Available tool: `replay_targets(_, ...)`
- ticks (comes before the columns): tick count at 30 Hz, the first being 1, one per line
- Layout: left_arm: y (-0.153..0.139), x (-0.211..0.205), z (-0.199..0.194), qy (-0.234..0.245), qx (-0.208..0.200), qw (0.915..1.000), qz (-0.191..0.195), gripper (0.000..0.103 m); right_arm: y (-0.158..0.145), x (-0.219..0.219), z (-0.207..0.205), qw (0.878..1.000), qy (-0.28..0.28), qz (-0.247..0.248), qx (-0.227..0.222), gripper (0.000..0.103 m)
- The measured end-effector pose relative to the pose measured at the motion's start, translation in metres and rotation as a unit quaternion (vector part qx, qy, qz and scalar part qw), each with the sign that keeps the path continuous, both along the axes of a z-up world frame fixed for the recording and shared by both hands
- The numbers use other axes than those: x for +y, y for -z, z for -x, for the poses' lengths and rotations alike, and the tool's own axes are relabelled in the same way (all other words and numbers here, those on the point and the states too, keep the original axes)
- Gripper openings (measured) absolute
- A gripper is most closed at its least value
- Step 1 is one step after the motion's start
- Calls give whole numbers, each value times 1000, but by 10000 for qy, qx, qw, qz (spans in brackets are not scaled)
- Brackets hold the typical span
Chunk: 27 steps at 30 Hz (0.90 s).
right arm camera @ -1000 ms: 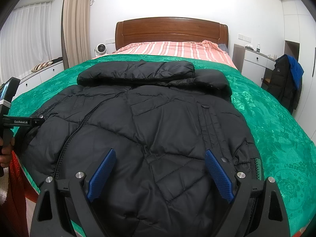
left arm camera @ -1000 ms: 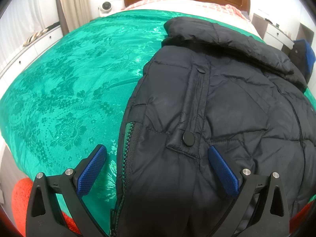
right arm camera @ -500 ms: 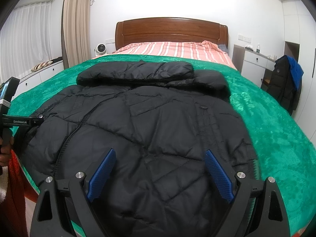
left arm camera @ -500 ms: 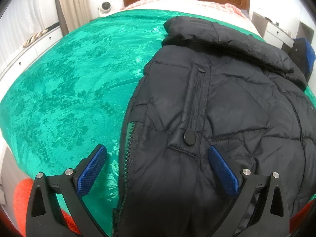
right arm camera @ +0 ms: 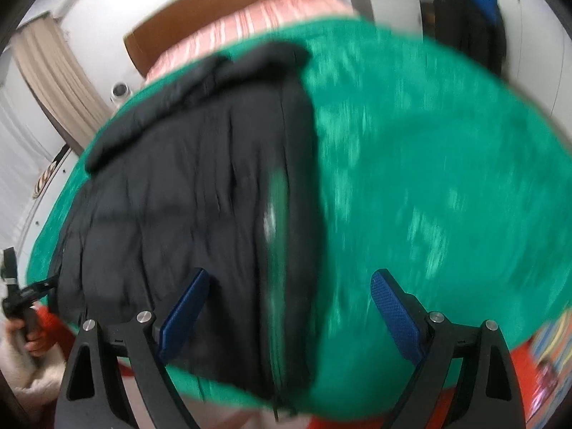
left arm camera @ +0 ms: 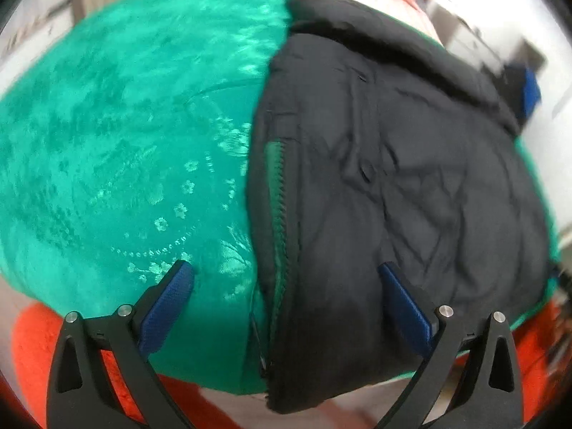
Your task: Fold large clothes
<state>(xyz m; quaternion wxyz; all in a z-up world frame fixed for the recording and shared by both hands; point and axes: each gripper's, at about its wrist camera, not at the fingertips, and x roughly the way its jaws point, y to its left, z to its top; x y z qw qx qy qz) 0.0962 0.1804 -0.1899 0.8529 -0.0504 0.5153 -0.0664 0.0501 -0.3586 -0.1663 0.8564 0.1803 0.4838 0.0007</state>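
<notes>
Covering bed: green bedspread (left arm camera: 125, 150), black jacket (left arm camera: 393, 178) atop.

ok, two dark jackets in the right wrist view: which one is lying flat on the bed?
The black puffer jacket spread on the green bedspread. The other jacket, with blue on it, hangs upright by the far wall.

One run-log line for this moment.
black puffer jacket: flat on green bedspread | left gripper: open, over zipper edge | right gripper: open, nothing held
</notes>
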Motion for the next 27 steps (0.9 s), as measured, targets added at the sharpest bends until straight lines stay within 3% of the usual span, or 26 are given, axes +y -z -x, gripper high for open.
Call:
replay_targets(2,0,-8,3,201,31,9998,-62,102,5,4,1,9990,-253,-331,133,88)
replay_targets(3,0,-11,4,270,119,9995,-59,90,5,9,0,9977,-446,-487,178,81)
replay_targets(4,0,-13,6,319,169,9993,-58,77,6,12,-1,9962,-622,-556,244,56)
replay_targets(5,-2,-16,8,448,241,9987,47,50,5,19,-2,9958,-758,-355,368,36)
replay_targets(6,-5,-18,10,528,291,9981,102,27,2,20,-1,9957,-806,-237,382,31)
replay_targets(7,-11,-21,12,568,278,9980,58,21,-2,21,0,9951,-874,-257,378,23)
replay_targets(8,-19,-22,14,623,247,9977,35,16,-8,18,1,9950,-865,-350,367,20)
replay_targets(13,-46,-15,46,999,328,9944,74,15,-40,9,31,9927,-1021,-480,430,18)
replay_targets(17,-46,1,96,1125,787,9902,262,15,-41,16,77,9833,-1131,-1021,998,18)
replay_targets(19,-54,10,112,1065,917,9889,478,15,-43,13,89,9800,-1005,-1368,1035,18)
replay_targets(21,-77,20,116,965,870,9872,923,15,-59,4,93,9762,-786,-1868,772,18)
replay_targets(23,-116,31,103,921,514,9848,1382,15,-89,-10,78,9694,-622,-2365,230,18)
replay_targets(27,-195,34,40,1114,-428,9799,1597,15,-150,-27,11,9625,-782,-2488,-742,18)
